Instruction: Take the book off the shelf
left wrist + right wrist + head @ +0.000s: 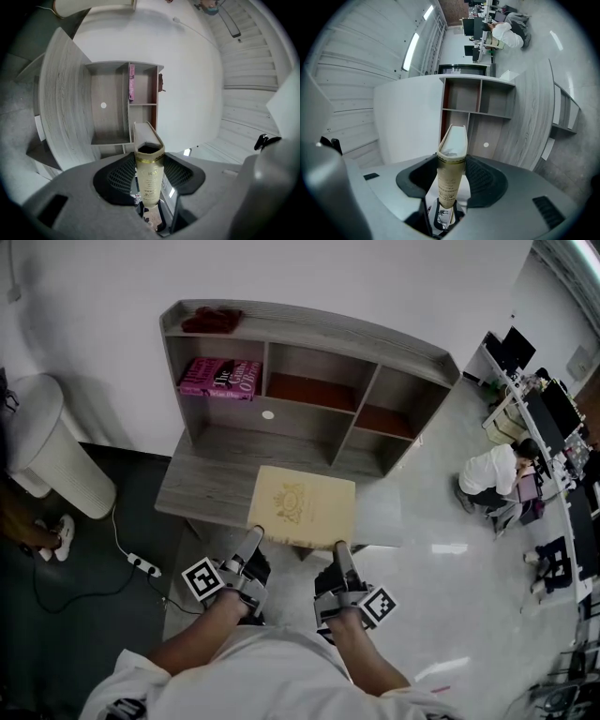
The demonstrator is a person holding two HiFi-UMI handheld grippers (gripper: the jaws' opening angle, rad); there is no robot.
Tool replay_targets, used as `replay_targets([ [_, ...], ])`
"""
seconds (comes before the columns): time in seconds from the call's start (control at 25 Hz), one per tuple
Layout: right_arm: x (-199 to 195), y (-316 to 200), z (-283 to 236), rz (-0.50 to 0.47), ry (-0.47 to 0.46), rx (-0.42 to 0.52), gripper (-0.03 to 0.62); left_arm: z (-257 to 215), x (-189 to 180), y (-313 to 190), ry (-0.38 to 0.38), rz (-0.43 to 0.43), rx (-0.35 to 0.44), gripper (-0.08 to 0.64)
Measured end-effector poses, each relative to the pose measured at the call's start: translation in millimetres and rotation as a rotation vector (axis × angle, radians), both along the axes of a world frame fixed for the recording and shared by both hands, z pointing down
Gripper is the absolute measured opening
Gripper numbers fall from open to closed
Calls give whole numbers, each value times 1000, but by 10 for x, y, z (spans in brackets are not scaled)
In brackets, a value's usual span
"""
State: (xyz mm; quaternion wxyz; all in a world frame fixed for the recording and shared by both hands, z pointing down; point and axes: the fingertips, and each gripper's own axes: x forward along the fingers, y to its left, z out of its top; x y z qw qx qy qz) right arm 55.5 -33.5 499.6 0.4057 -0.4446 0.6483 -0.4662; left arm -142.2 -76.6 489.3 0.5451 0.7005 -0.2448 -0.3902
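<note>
- Carrying step, by judgement: cream book (pixel 302 506) already out of the shelf unit (pixel 309 338), held flat over the front edge of the desk (pixel 202 486), clear of every compartment
- Clenched on the book's near edge from both sides: left gripper (pixel 254 536) near the left corner, right gripper (pixel 341 549) near the right, pads pressed on both covers
- Elsewhere: pink books (pixel 221 378) in the upper-left compartment, red cloth (pixel 212 320) on the top board
- Next, probably: keep both grips level and matched, draw clear of the desk, pick a spot to set down; likely to twist the cover if pulled unevenly

Left gripper (pixel 254 534), right gripper (pixel 340 548), jaws clamped
</note>
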Motion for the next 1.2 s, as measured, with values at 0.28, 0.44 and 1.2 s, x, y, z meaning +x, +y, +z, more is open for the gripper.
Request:
replay_targets([
  [0.28,234,344,66,-17,5,-21,192,106,232,377,-11,-9,-24,190],
  [0.44,298,510,115,-30,12,-12,192,154,278,601,-15,-12,-27,190],
  [1.2,-99,924,323,-22,-9,-42,192,323,-105,1013,-25,26,-56,189],
])
